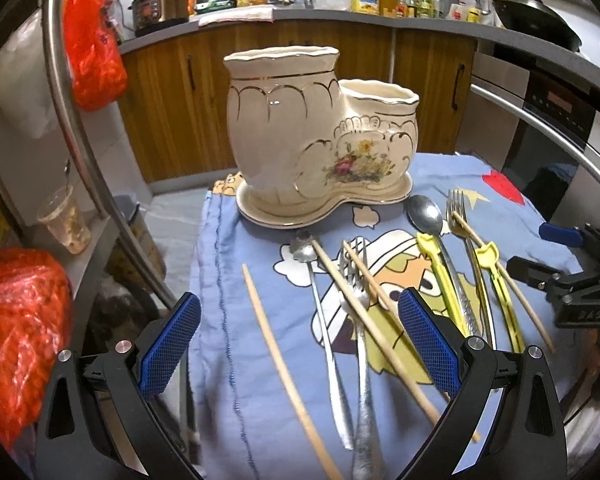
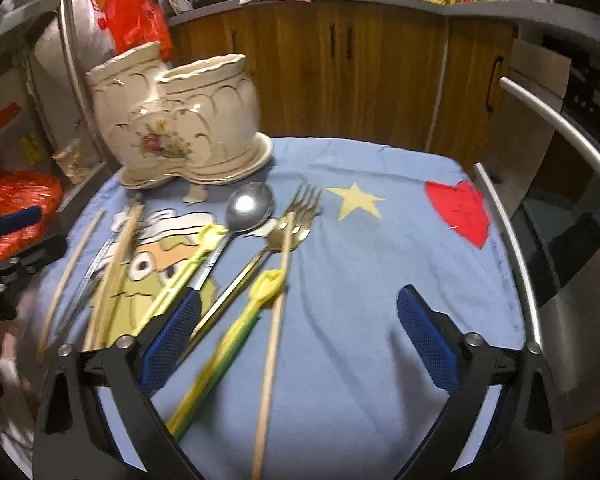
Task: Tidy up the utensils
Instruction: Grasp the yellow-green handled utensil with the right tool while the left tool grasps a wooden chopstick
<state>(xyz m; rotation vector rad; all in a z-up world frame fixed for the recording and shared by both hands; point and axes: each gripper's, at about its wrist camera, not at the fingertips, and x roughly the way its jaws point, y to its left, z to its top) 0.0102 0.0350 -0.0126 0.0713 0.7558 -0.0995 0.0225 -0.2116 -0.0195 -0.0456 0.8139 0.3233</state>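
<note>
A cream ceramic utensil holder (image 1: 312, 140) with joined pots and a floral print stands at the far side of the blue cartoon cloth (image 1: 236, 320); it also shows in the right wrist view (image 2: 176, 120). Loose utensils lie in front of it: wooden chopsticks (image 1: 284, 364), a small spoon (image 1: 324, 320), a silver fork (image 1: 360, 344), a large spoon (image 1: 428, 216), a gold fork (image 1: 460, 216) and yellow-topped chopsticks (image 1: 440, 272). My left gripper (image 1: 300, 340) is open above the chopstick, small spoon and fork. My right gripper (image 2: 300, 336) is open over the yellow chopstick (image 2: 228, 344) and a wooden chopstick (image 2: 276, 320).
Curved metal rails (image 2: 512, 248) frame the cloth on both sides. Red plastic bags (image 1: 16, 328) and a plastic cup (image 1: 66, 220) sit on a shelf at left. Wooden cabinets (image 1: 300, 52) and a cluttered counter lie behind. An oven (image 1: 556, 112) is at right.
</note>
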